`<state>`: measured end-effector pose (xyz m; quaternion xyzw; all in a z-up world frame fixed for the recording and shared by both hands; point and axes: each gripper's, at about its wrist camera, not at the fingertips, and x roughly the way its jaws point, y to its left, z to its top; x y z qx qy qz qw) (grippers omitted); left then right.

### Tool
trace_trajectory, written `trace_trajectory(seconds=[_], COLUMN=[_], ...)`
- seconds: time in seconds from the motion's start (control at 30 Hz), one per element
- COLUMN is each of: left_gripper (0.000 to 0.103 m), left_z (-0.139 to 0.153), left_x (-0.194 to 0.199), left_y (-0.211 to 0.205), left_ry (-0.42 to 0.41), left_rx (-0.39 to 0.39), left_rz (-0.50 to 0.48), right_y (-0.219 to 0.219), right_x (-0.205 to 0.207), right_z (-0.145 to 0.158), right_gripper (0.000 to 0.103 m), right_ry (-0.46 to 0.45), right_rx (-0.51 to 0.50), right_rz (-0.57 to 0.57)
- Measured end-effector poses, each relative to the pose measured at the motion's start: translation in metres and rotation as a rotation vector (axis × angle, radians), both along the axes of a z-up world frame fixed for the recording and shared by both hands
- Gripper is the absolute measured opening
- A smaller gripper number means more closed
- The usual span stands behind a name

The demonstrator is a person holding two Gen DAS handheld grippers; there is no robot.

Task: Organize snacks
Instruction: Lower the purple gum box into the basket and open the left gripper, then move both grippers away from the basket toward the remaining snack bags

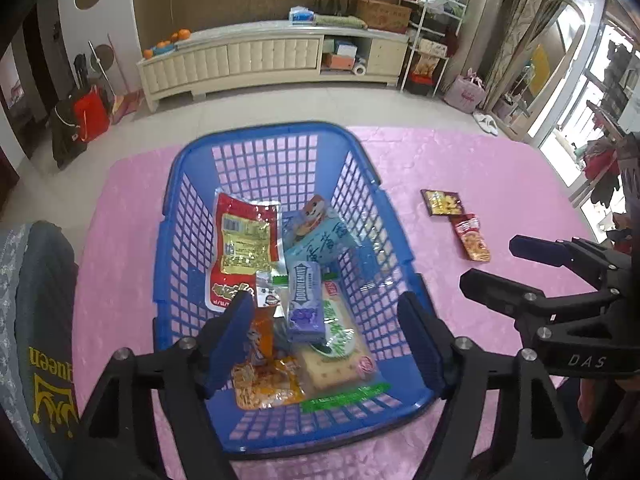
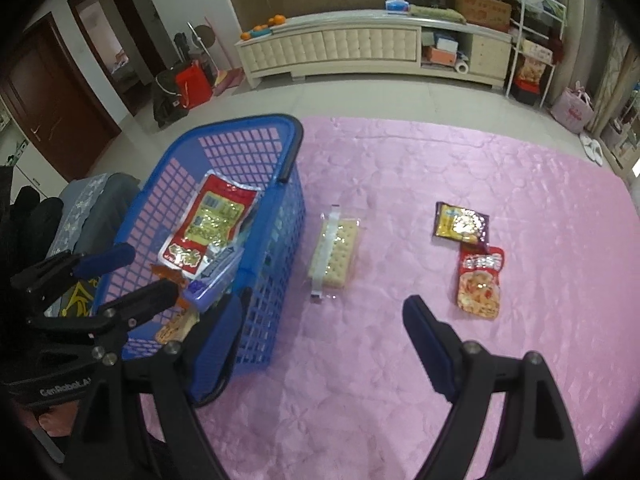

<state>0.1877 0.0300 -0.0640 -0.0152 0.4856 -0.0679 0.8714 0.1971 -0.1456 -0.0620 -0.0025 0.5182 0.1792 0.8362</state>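
Pink mat (image 2: 400,360), left tool (image 1: 324,336) gaping over basket (image 1: 404,396)

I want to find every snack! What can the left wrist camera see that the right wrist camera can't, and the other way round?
Only the left view shows the basket's floor, with the orange packet and green-label crackers. Only the right view shows the cracker pack lying on the pink cloth beside the basket. Both show the blue basket, the red pouch, the gum and two loose packets.
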Motion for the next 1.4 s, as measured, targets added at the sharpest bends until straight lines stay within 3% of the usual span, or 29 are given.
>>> trace_trajectory(seconds=[0.33,0.73,1.03,1.4], left_gripper=[0.081,0.081,0.081,0.081], left_z=[0.035,0.032,0.003,-0.036], left_x=[-0.033,-0.036,-0.013,0.028], left_y=[-0.025,-0.085,-0.133,-0.164], left_ry=[-0.073,-0.091,-0.038,0.023], left_rx=[0.01,-0.008,0.028,0.055], left_rz=[-0.013,-0.044,-0.091,-0.097], right_y=[-0.039,-0.097,-0.138,-0.162], right_x=[-0.026,-0.031,-0.016,0.02], right_z=[0.034,0.039,0.009,-0.04], right_gripper=[0.086,0.086,0.086,0.086], right_ry=[-0.045,-0.049,-0.004,0.075], right_rx=[0.012,-0.004,-0.005,-0.023], right_rz=[-0.035,-0.068,-0.098,-0.125])
